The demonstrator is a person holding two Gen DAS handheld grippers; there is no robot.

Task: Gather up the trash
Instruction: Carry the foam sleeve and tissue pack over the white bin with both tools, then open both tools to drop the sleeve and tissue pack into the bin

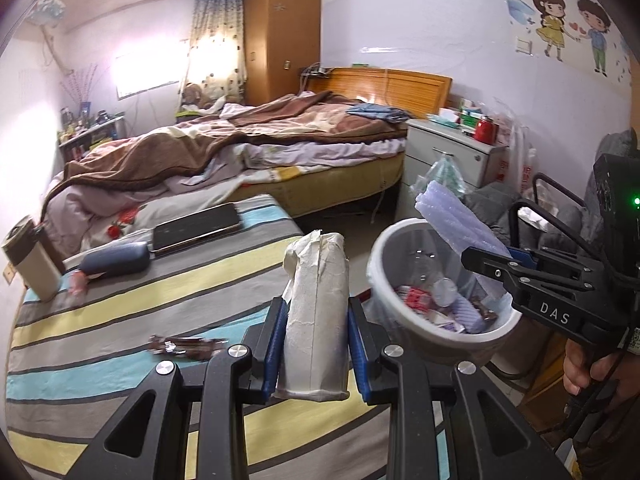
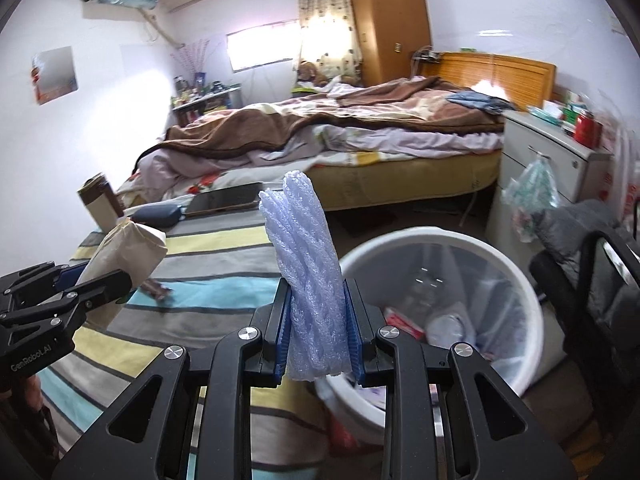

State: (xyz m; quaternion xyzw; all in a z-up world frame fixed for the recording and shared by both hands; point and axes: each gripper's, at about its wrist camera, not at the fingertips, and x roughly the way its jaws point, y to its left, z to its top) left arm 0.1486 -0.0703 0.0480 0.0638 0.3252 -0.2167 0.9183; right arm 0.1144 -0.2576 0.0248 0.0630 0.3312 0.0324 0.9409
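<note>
Tongs both level: left tongs [image 1: 317,344] clamped on paper bag [image 1: 316,316], right tongs [image 2: 318,332] on foam roll [image 2: 308,280].

One paper bag [image 1: 316,292], one foam wrap [image 2: 310,280] (both gripped), one bin [image 1: 436,332]

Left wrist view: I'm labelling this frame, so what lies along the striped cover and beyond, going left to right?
Beige box → dark blue pouch → phone → white paper carton held in the left gripper → white trash bin → right gripper holding the foam roll.
</note>
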